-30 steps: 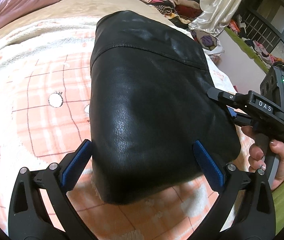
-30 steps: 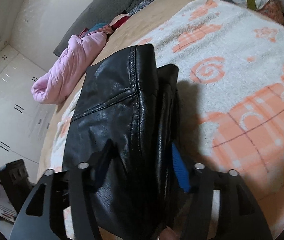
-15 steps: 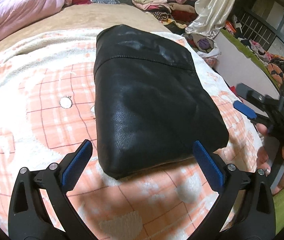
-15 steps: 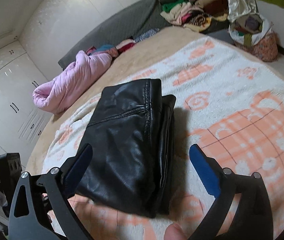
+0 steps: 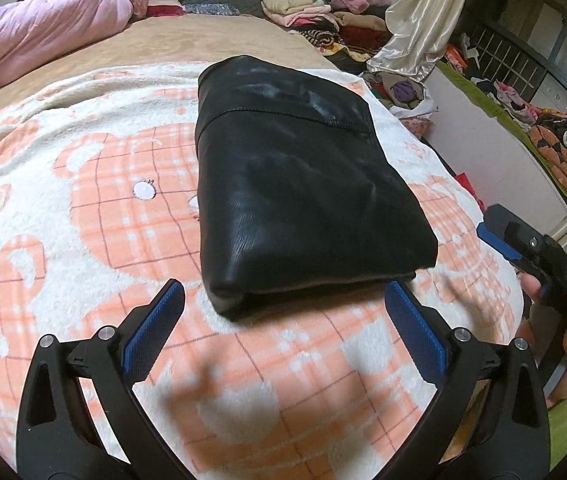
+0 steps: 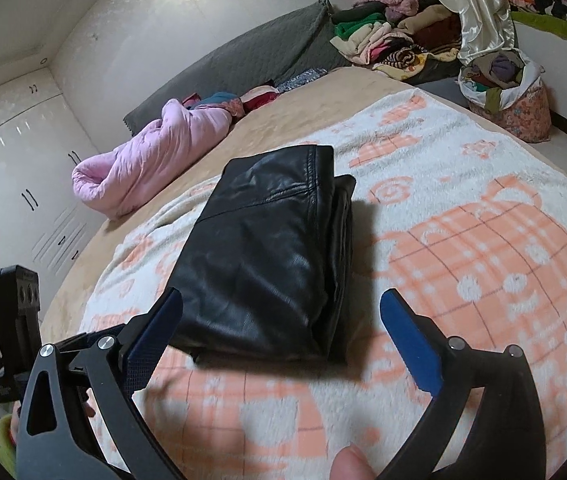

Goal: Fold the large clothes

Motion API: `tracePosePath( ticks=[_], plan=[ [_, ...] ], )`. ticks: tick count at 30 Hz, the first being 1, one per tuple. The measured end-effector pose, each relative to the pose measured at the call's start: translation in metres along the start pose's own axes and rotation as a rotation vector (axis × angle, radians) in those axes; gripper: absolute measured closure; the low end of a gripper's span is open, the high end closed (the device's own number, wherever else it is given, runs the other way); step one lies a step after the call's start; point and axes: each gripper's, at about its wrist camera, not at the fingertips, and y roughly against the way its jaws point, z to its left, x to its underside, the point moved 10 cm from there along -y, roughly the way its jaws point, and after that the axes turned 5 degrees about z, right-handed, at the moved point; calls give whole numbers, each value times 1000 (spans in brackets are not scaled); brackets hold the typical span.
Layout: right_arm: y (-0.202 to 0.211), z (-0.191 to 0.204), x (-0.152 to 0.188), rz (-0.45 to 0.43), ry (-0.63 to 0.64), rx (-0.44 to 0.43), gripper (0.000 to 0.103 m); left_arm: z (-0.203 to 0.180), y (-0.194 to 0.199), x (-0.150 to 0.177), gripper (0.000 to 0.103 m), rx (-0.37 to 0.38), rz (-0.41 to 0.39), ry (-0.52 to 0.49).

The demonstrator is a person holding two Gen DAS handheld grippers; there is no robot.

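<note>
A black leather garment [image 5: 299, 184] lies folded into a thick rectangle on the peach-and-white blanket [image 5: 83, 240]. It also shows in the right wrist view [image 6: 267, 256], with its stacked layers facing right. My left gripper [image 5: 283, 312] is open and empty, just short of the garment's near edge. My right gripper [image 6: 281, 320] is open and empty, held back from the garment's near end. The right gripper also appears at the right edge of the left wrist view [image 5: 523, 248].
A pink quilt [image 6: 151, 160] lies rolled at the head of the bed by a grey headboard [image 6: 243, 56]. Piles of clothes [image 6: 395, 36] and a full bag [image 6: 507, 92] stand beyond the bed. White wardrobes [image 6: 11, 168] line the left wall.
Both grippers have pulled back from the folded garment. The right gripper, which straddled the garment's edge a second ago, has let go, opened wide and drawn away. The garment now lies flat and free.
</note>
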Motion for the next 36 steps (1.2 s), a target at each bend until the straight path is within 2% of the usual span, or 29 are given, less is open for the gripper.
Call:
tracePosePath(
  ticks=[5, 10, 16, 20, 27, 36],
  plan=[
    [18, 11, 19, -33, 39, 22, 5, 3, 9, 11, 9, -3, -22, 4],
    [32, 27, 42, -70, 155, 113, 4, 5, 21, 25, 9, -1, -59, -2],
    [39, 36, 64, -98, 206, 167, 4, 8, 31, 41, 9, -7, -94, -7],
    [39, 40, 77, -103, 263, 241, 4, 12, 37, 52, 9, -30, -108, -12],
    [40, 38, 101, -64, 269, 250, 4, 18, 42, 65, 9, -50, -106, -4],
    [39, 26, 104, -44, 220, 257, 4, 22, 44, 72, 9, -67, -108, 0]
  ],
)
